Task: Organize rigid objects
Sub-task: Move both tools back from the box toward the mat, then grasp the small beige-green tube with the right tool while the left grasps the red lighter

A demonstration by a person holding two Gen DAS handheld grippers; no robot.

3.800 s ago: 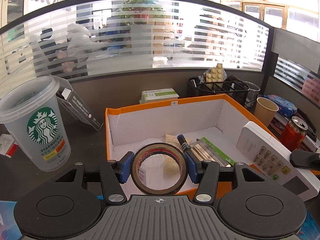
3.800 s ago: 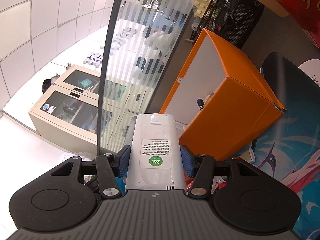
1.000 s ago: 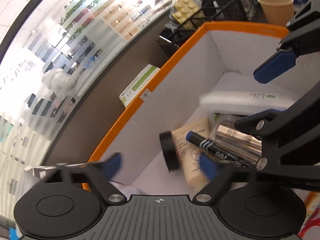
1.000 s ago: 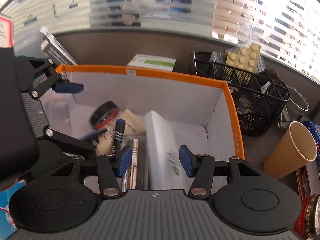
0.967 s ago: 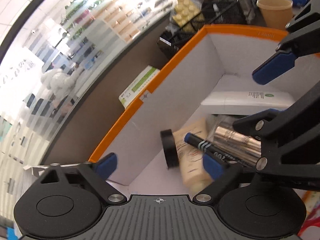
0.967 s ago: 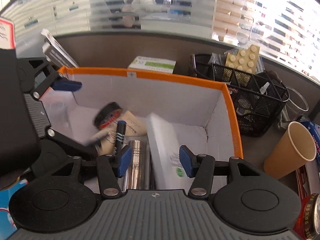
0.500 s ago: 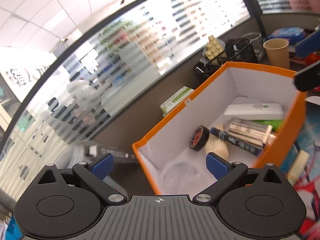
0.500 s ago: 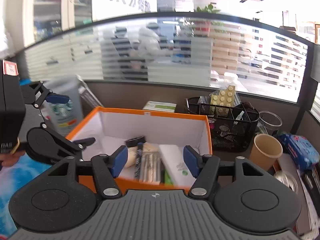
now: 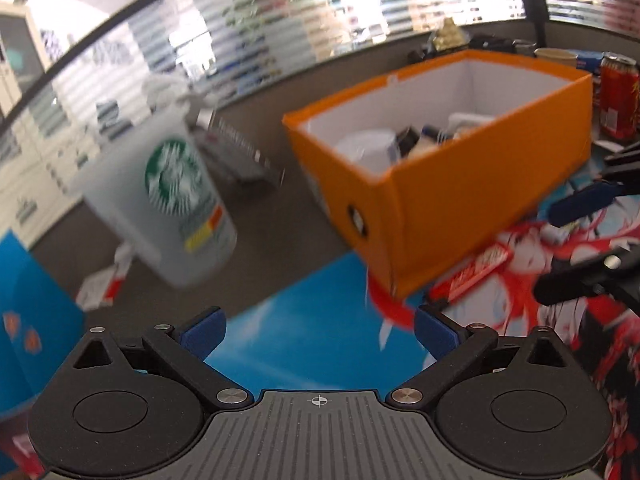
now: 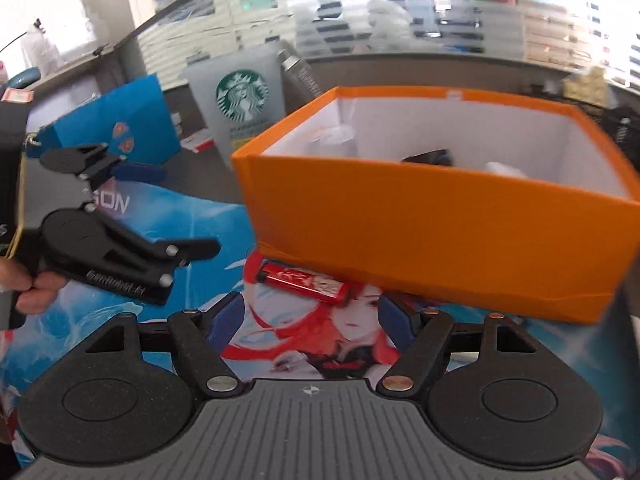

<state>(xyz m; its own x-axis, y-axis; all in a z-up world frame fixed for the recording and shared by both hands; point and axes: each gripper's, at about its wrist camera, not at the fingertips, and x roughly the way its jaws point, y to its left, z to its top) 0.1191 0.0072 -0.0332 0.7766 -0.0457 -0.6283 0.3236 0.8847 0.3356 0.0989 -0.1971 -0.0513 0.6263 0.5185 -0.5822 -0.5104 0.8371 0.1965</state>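
An orange box (image 9: 460, 200) stands on the printed desk mat and holds a tape roll (image 9: 408, 142), a white remote (image 9: 466, 120) and other items; it also shows in the right wrist view (image 10: 440, 232). A red lighter (image 10: 306, 282) lies on the mat against the box's front wall, just ahead of my right gripper (image 10: 312, 320), which is open and empty. The lighter also shows in the left wrist view (image 9: 476, 270). My left gripper (image 9: 318, 330) is open and empty, low over the mat, left of the box.
A Starbucks cup (image 9: 180, 200) stands left of the box, with a blue paper bag (image 10: 116, 128) further left. A red can (image 9: 618, 96) and a paper cup (image 9: 556, 56) stand right of the box. A glass partition runs along the back.
Both grippers have let go of the tape roll and the remote inside the box and pulled back and down to the mat in front of it. Both are now empty.
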